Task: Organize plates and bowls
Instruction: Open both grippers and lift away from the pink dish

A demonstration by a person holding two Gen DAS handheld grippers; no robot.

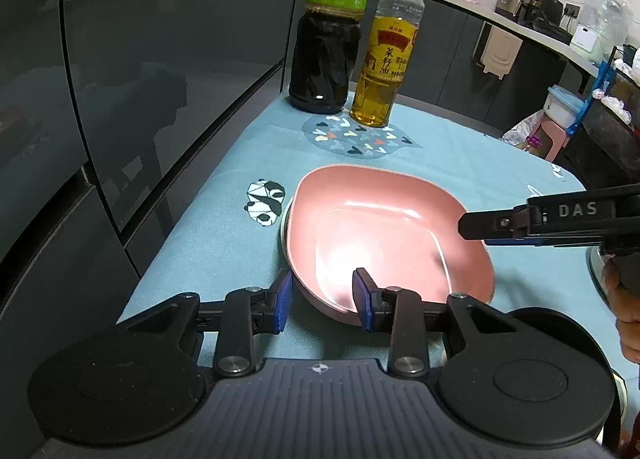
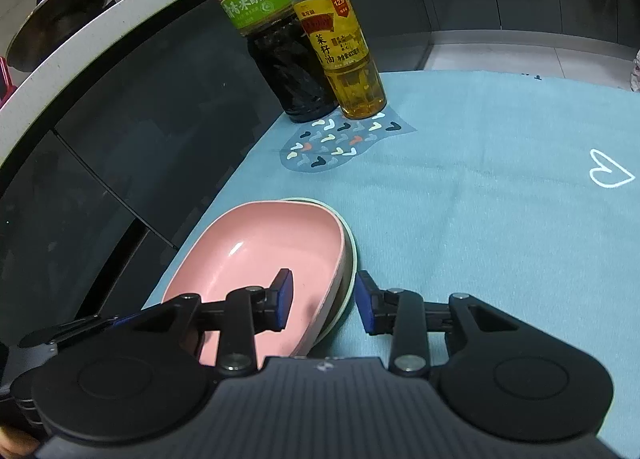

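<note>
- My left gripper (image 1: 322, 301) straddles the near rim of the shallow pink ceramic dish (image 1: 384, 235), jaws spread, pads off it.
- My right gripper (image 2: 322, 301) straddles the opposite rim, jaws apart, not pinching.
- The dish sits nested on a pale green plate (image 2: 352, 255) on the blue tablecloth (image 2: 480, 219), near its edge.

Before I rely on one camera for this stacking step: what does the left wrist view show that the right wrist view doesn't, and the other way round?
Only the left wrist view shows the right gripper from the side, reaching over the pink dish, with the hand holding it, and a panda print.

Only the right wrist view shows a dark wok on the counter and a white heart outline.

Both show the pink dish, the dark vinegar bottle, the yellow oil bottle and the teal cloth.
</note>
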